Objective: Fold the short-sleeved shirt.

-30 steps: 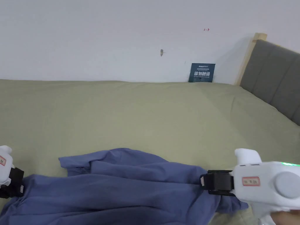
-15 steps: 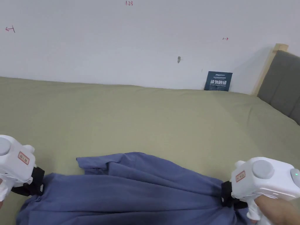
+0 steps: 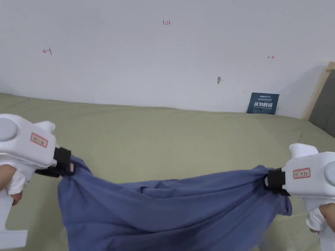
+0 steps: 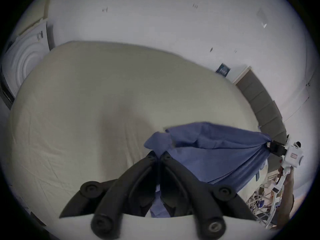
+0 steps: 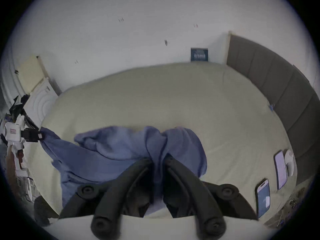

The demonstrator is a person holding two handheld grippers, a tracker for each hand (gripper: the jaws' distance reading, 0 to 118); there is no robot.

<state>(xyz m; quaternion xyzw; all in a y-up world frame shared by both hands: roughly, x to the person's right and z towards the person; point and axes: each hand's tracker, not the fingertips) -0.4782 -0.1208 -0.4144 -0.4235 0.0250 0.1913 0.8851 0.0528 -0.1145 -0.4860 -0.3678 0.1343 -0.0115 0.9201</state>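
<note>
A blue short-sleeved shirt (image 3: pixel 170 212) hangs stretched between my two grippers above the green bed (image 3: pixel 170 137), sagging in the middle. My left gripper (image 3: pixel 70 166) is shut on its left end; in the left gripper view the jaws (image 4: pixel 158 155) pinch bunched blue cloth (image 4: pixel 207 150). At the right, my right gripper (image 3: pixel 266 183) is shut on the other end, and the right gripper view shows cloth (image 5: pixel 121 148) squeezed between the tips (image 5: pixel 158 159). The shirt's lower part runs out of the head view.
A white wall (image 3: pixel 163 65) backs the bed, with a small dark sign (image 3: pixel 264 103) leaning on it. A grey padded headboard (image 3: pixel 324 108) stands at the right. Two phones (image 5: pixel 263 198) and a white item lie near the bed's right edge.
Both grippers have risen and spread apart, lifting the shirt off the bed, where it lay crumpled. The head camera has also swung left and up.
</note>
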